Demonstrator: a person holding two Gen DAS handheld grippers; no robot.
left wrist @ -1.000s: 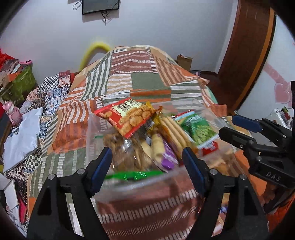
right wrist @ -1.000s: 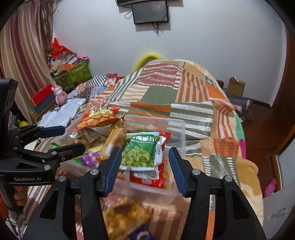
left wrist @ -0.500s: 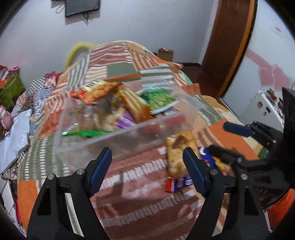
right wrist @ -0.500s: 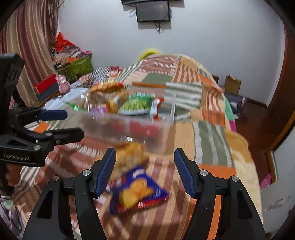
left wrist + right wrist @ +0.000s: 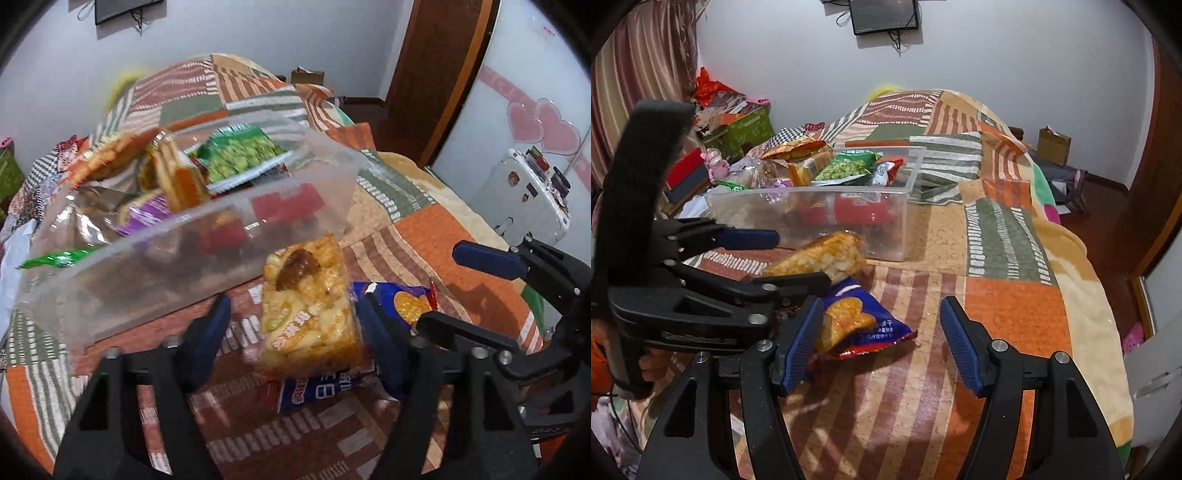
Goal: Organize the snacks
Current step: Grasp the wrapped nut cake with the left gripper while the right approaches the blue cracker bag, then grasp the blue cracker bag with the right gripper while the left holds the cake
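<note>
Patchwork bedding in orange, green and brown stripes (image 5: 1004, 236) is seen covering the bed, and all snacks are located on it. A clear plastic bin (image 5: 901, 229) is taken as landmark; it is seen piled with packets, among them a green pea packet (image 5: 846, 170) on top and a red packet (image 5: 857, 214) showing through the near wall. Just in front of the bin's near wall, an orange rice-cracker packet (image 5: 310, 310) is observed, resting partly on a blue biscuit packet (image 5: 857, 325) that lies flat on the bedding a little further from the bin.

The left gripper (image 5: 295, 332) is seen in front of the bin with its blue pads either side of the orange packet. Its jaws have just been closing. The right-hand pad is seen at the packet's edge; a strip of bedding remains visible between the left-hand pad and the packet, so a full clamp is not recorded.

The right gripper (image 5: 877, 343) is seen further from the bin, angled down over the bedding, jaws apart and gripping nothing. Its left pad is beside the blue packet's edge; contact cannot be told.
</note>
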